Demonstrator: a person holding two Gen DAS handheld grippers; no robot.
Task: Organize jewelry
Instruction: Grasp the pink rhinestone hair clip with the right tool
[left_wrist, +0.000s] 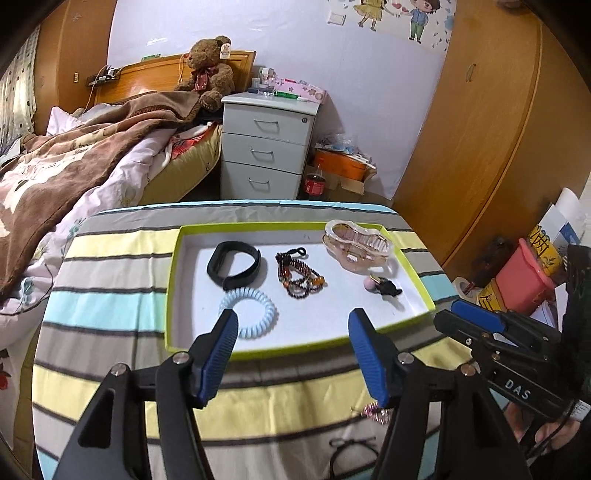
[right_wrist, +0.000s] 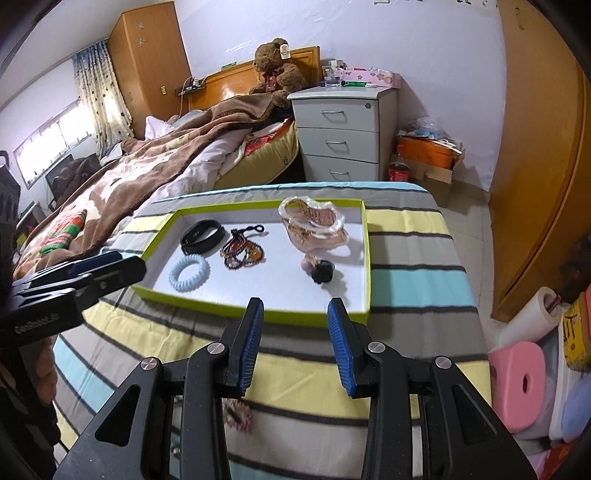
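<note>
A green-rimmed tray (left_wrist: 173, 288) (right_wrist: 365, 258) with a white floor lies on the striped cloth. In it are a black wristband (left_wrist: 236, 267) (right_wrist: 203, 236), a dark beaded bracelet (left_wrist: 299, 277) (right_wrist: 242, 249), a pale blue coil hair tie (left_wrist: 247, 314) (right_wrist: 189, 273), a clear pink claw clip (left_wrist: 354, 245) (right_wrist: 314, 221) and a small pink-and-black hair piece (left_wrist: 384, 286) (right_wrist: 319, 271). My left gripper (left_wrist: 293, 317) hangs open just before the tray's near rim, nothing between its fingers. My right gripper (right_wrist: 295, 302) is open and empty too, over the near right rim.
On the cloth near me lie a small pink sparkly piece (left_wrist: 376, 411) (right_wrist: 238, 408) and a thin black hair tie (left_wrist: 351, 448). A bed (left_wrist: 74, 166) runs along the left, a white drawer unit (left_wrist: 266, 147) stands behind, and a wooden wardrobe (left_wrist: 480, 129) with boxes is on the right.
</note>
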